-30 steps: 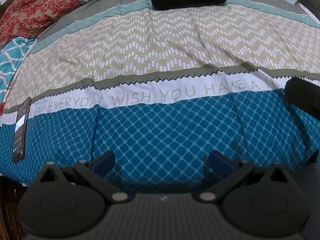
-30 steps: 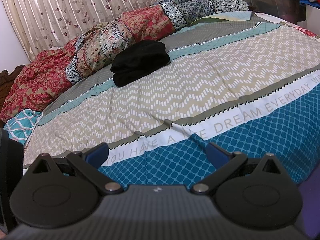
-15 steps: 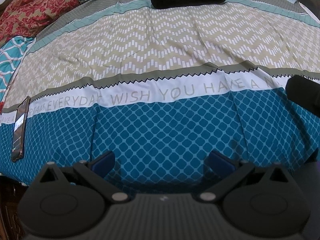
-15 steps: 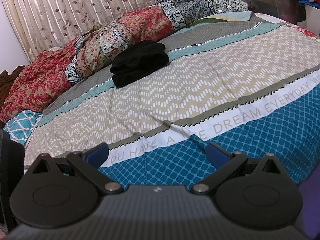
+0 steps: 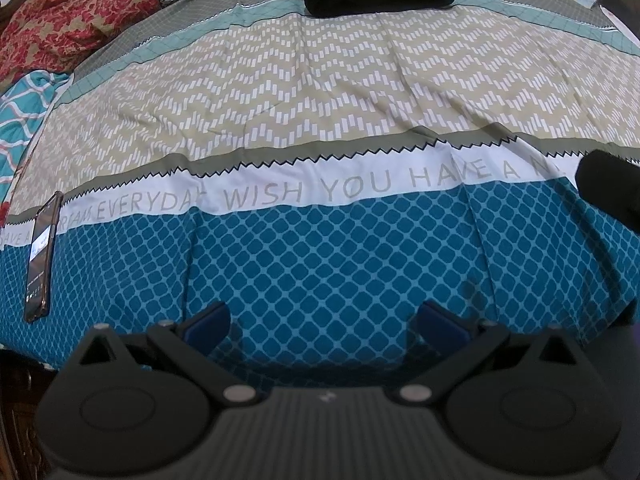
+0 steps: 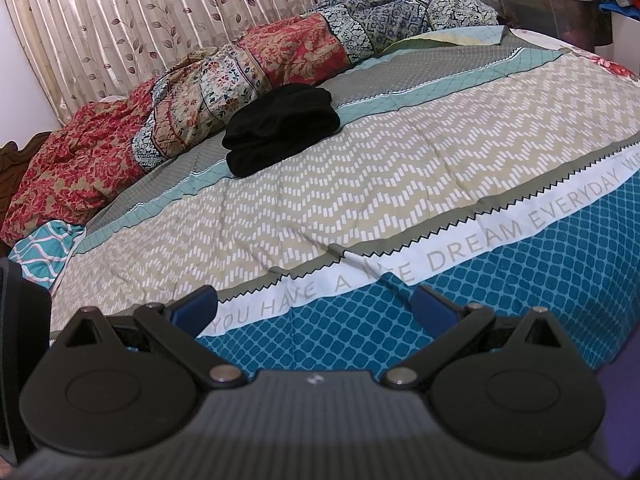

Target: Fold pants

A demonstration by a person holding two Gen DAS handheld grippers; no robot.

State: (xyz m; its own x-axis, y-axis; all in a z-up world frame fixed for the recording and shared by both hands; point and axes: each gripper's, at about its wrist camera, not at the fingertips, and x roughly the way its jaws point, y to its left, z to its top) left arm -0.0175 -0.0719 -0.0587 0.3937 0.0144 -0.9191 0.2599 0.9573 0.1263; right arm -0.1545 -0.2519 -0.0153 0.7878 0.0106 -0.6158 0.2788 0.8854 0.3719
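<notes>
A: What fills both views?

B: The bed (image 6: 400, 184), under a bedspread (image 5: 320, 92) with a teal lattice band at the near edge, a white lettered strip behind it, a beige zigzag band, then grey and pale teal stripes.

A: And past the bed?

B: On its far side, a leaf-print curtain (image 6: 120, 20). Along the bed's far edge lies a crumpled red and patterned quilt (image 6: 240, 72). A clear storage bin (image 6: 552, 4) sits off the bed's far right corner.

A: Where are the pants?

B: The black pants (image 6: 280, 128) lie in a folded bundle on the grey and pale teal stripes, touching the quilt's front edge, well apart from both grippers.

A: Anything smaller?

B: 1 phone (image 5: 40, 256) lies flat by the bed's near left edge, across the white strip and the teal band.

A: The grippers?

B: The left gripper (image 5: 324, 316) hangs over the teal band, its 2 fingers (image 5: 208, 318) spread wide, holding nothing. The right gripper (image 6: 316, 304) is over the same near edge, fingers (image 6: 432, 304) likewise apart and empty.
</notes>
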